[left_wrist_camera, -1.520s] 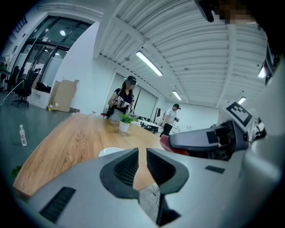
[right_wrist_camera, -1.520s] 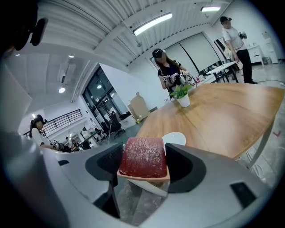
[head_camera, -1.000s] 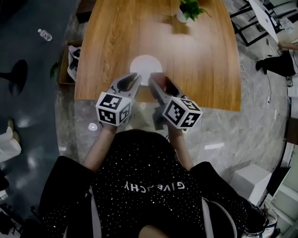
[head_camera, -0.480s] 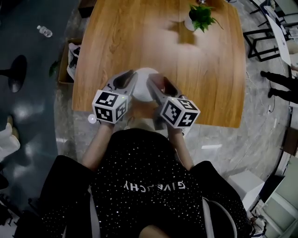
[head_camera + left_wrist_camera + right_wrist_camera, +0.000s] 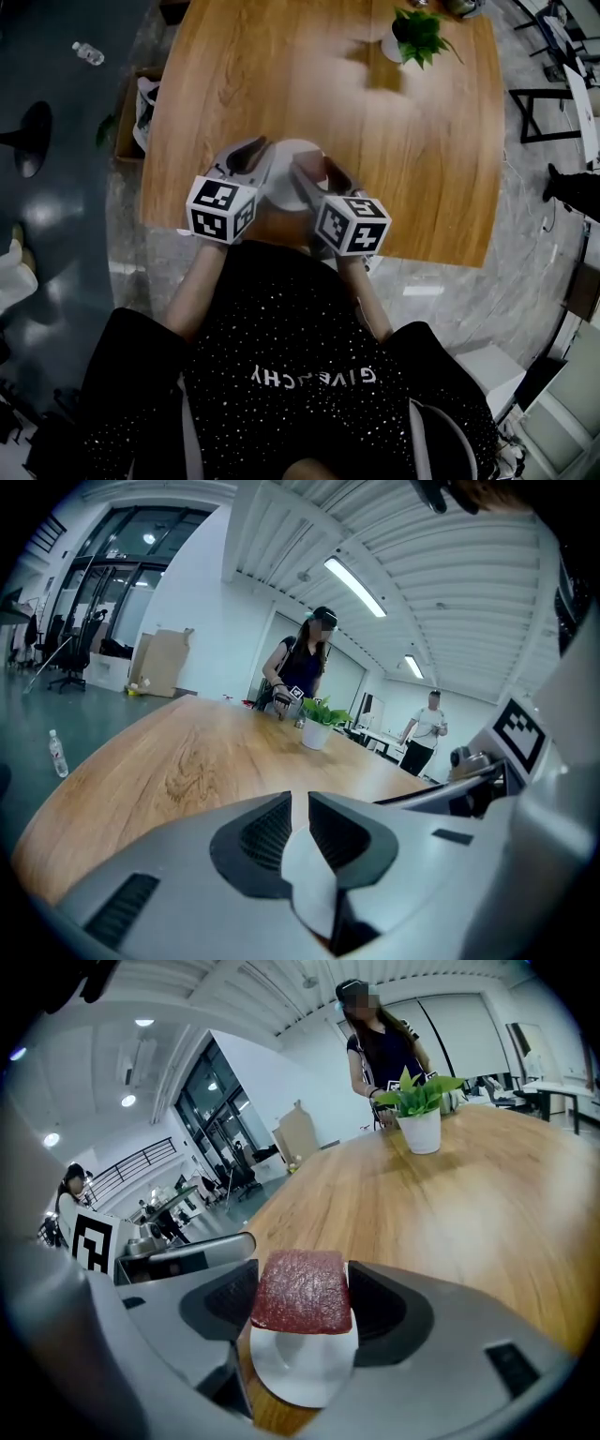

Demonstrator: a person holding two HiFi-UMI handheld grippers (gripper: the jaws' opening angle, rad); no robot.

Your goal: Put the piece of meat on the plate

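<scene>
My right gripper (image 5: 300, 1296) is shut on the piece of meat (image 5: 302, 1290), a flat dark-red slab held level between its pads. The slab hangs just over the white plate (image 5: 300, 1372), which rests on the wooden table (image 5: 309, 84) near its front edge. From the head view the plate (image 5: 287, 157) shows between both grippers, with the right gripper (image 5: 314, 173) over its right side. My left gripper (image 5: 251, 152) lies at the plate's left rim. Its jaws stand almost together, and the left gripper (image 5: 298, 803) shows only a thin slit with white showing through.
A potted plant (image 5: 412, 33) in a white pot stands at the table's far right. A person (image 5: 380, 1049) stands behind it at the far end, and another person (image 5: 427, 733) stands further off. A bottle (image 5: 89, 53) lies on the floor to the left.
Both grippers have come down and closer to the plate, now overlapping its sides. The meat stays clamped in the right gripper.
</scene>
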